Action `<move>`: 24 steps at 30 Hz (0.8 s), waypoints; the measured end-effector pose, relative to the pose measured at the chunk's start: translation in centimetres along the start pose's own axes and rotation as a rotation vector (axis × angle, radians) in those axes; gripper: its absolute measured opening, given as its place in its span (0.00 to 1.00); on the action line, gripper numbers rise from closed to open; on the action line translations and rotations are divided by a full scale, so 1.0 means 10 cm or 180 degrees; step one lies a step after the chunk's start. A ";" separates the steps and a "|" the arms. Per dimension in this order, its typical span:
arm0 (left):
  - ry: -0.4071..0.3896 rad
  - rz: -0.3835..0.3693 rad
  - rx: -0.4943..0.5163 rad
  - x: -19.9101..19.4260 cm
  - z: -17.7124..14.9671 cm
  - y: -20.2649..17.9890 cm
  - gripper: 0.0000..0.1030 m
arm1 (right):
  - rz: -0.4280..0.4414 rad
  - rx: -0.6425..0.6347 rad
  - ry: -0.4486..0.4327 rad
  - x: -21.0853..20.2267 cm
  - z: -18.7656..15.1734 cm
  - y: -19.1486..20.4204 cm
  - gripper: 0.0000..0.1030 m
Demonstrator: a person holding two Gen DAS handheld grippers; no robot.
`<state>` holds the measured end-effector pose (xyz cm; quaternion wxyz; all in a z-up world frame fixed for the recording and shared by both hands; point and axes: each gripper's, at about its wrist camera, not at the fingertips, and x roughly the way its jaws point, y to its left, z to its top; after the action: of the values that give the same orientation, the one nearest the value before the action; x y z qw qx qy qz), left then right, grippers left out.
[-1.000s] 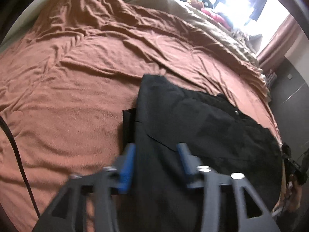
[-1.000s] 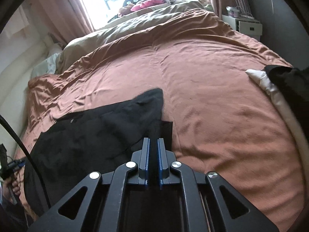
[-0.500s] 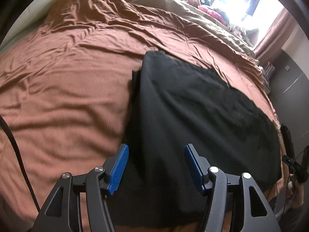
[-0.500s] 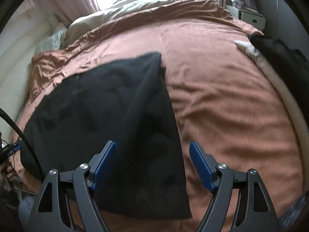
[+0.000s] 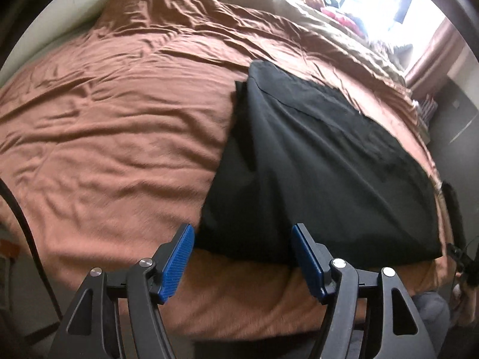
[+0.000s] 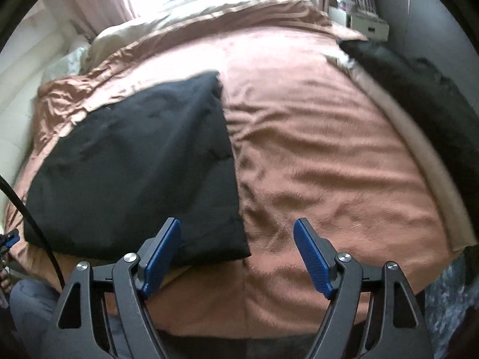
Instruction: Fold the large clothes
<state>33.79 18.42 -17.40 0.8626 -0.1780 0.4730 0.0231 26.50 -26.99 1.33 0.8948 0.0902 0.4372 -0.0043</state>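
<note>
A large black garment (image 5: 314,161) lies folded flat on the brown bedspread (image 5: 119,125), near the bed's front edge. My left gripper (image 5: 244,239) hovers just off the garment's near edge, its jaws still opening, with nothing pressed between the blue pads. In the right wrist view the same black garment (image 6: 143,161) lies left of centre. My right gripper (image 6: 238,233) stands open above its near right corner and holds nothing.
A second dark garment (image 6: 419,89) on a cream cloth lies along the bedspread's (image 6: 329,149) right side. Beige bedding (image 5: 299,9) and a bright window are at the far end. A white nightstand (image 6: 362,21) stands at the back right. A black cable (image 5: 27,233) hangs left.
Both grippers let go of the black garment and drew back toward the bed's front edge. The right one went from shut to open, the left one widened. The garment now lies flat.
</note>
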 end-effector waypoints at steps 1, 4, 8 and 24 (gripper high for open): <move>-0.0021 -0.0012 -0.0032 -0.05 -0.02 0.01 0.67 | 0.0038 -0.0027 -0.0057 -0.10 0.01 0.03 0.74; -0.0104 -0.0069 -0.0135 -0.25 -0.09 0.07 0.67 | 0.0139 -0.0102 -0.0213 -0.37 -0.01 0.11 0.74; -0.0188 -0.0252 -0.0304 -0.52 -0.19 0.11 0.67 | 0.0301 -0.0222 -0.0346 -0.65 -0.04 0.29 0.74; 0.0094 -0.0958 -0.1155 -0.06 -0.26 0.42 0.67 | 0.0926 -0.0674 -0.0101 -0.29 -0.13 1.38 0.54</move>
<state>30.51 21.55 -19.34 0.8032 -0.3989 0.4418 -0.0236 24.90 -13.43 4.98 0.8973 0.0577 0.4034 0.1698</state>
